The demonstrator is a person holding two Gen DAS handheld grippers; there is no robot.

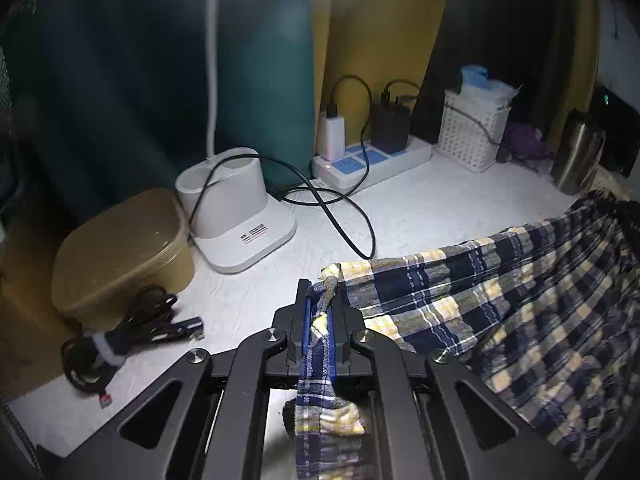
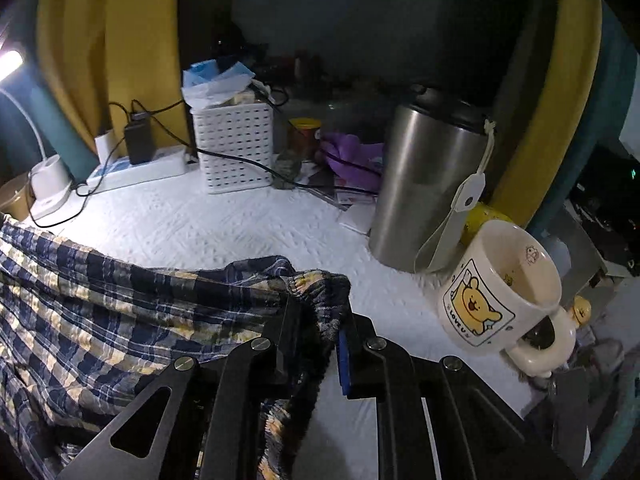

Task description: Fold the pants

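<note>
The pants [image 1: 500, 304] are blue, navy and yellow plaid, stretched between my two grippers above the white table cover. In the left wrist view my left gripper [image 1: 320, 304] is shut on one corner of the cloth, and a bunched end hangs down behind the fingers. The fabric runs off to the right from there. In the right wrist view the pants [image 2: 100, 312] come in from the left, and my right gripper [image 2: 320, 320] is shut on their gathered, elastic-looking edge. Part of the cloth droops below the right gripper's frame.
Along the back stand a white lamp base [image 1: 240, 216], a power strip [image 1: 372, 160] with chargers and black cables, and a white perforated basket [image 2: 234, 148]. A tan lidded box [image 1: 124, 252] and coiled cable [image 1: 120, 340] lie left. A steel tumbler [image 2: 428, 184] and bear mug [image 2: 500, 292] stand right.
</note>
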